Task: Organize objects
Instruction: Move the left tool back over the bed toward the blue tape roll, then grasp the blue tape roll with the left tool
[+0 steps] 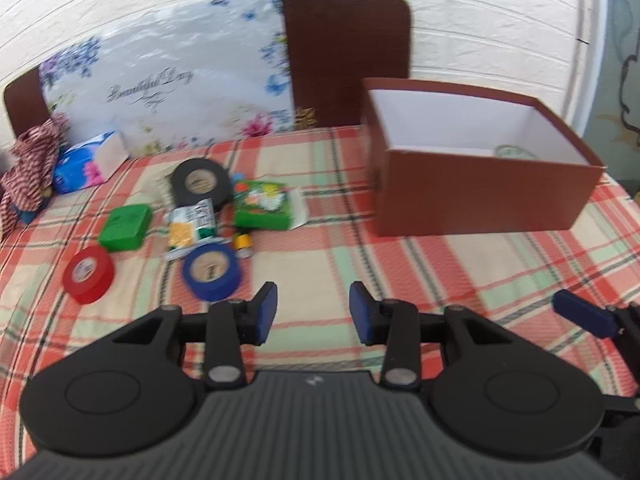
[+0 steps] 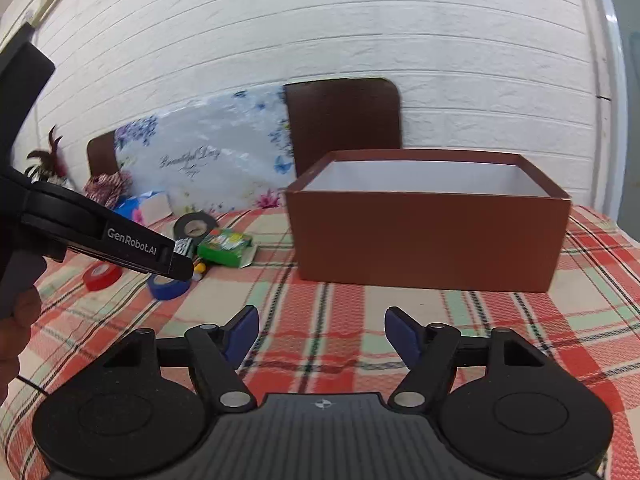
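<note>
A brown open box (image 1: pixel 480 196) with a white inside stands on the plaid table at right; it also shows in the right wrist view (image 2: pixel 428 236). A small pale object (image 1: pixel 514 152) lies inside it. Left of the box lies a cluster: black tape roll (image 1: pixel 200 182), blue tape roll (image 1: pixel 211 272), red tape roll (image 1: pixel 88 275), green case (image 1: pixel 125 227), green printed carton (image 1: pixel 264 204), a snack packet (image 1: pixel 190 228) and a small yellow bottle (image 1: pixel 243 243). My left gripper (image 1: pixel 313 314) is open and empty, just right of the blue roll. My right gripper (image 2: pixel 321 338) is open and empty before the box.
A floral board (image 1: pixel 168 76) and brown chair backs (image 1: pixel 346 56) stand behind the table against a white wall. A blue tissue pack (image 1: pixel 86 162) and a striped cloth (image 1: pixel 28 168) lie at far left. One right-gripper pad (image 1: pixel 580 316) shows at the left view's right edge.
</note>
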`<state>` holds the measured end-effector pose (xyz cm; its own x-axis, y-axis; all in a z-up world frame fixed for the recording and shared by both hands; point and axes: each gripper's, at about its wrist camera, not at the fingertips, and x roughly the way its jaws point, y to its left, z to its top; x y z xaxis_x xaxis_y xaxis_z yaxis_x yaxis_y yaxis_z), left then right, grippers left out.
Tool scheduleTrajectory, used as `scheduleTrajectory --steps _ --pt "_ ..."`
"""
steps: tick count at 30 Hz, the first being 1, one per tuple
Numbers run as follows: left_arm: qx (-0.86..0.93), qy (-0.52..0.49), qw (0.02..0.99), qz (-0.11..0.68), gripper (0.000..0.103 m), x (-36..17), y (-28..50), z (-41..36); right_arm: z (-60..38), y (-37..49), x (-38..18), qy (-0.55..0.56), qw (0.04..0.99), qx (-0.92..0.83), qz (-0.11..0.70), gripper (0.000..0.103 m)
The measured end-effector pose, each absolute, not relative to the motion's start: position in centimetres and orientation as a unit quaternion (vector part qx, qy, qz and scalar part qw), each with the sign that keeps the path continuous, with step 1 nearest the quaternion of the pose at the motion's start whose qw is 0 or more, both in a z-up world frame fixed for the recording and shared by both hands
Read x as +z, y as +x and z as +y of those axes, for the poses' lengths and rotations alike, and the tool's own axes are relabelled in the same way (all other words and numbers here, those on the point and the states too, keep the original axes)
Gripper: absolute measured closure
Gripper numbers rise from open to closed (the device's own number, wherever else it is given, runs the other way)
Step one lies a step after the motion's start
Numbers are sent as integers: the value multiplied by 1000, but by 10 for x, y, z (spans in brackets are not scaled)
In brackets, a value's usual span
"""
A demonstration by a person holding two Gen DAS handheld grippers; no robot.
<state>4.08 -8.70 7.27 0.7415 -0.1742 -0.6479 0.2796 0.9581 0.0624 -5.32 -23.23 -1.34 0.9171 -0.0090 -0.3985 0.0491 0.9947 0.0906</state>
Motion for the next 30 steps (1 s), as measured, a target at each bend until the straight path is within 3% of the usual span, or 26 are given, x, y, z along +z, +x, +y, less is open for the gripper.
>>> scheduleTrajectory --steps 2,14,16,30 --pt "-110 73 930 342 61 65 46 -73 -257 -78 -11 38 977 -5 211 40" --pt "12 5 943 332 60 -2 77 70 -156 5 -21 -24 959 90 268 47" --pt "3 -23 954 300 57 -10 70 85 -139 27 -22 -27 956 110 272 47" --pt "-18 -55 960 274 51 -18 72 92 -67 132 -39 -71 944 157 282 47"
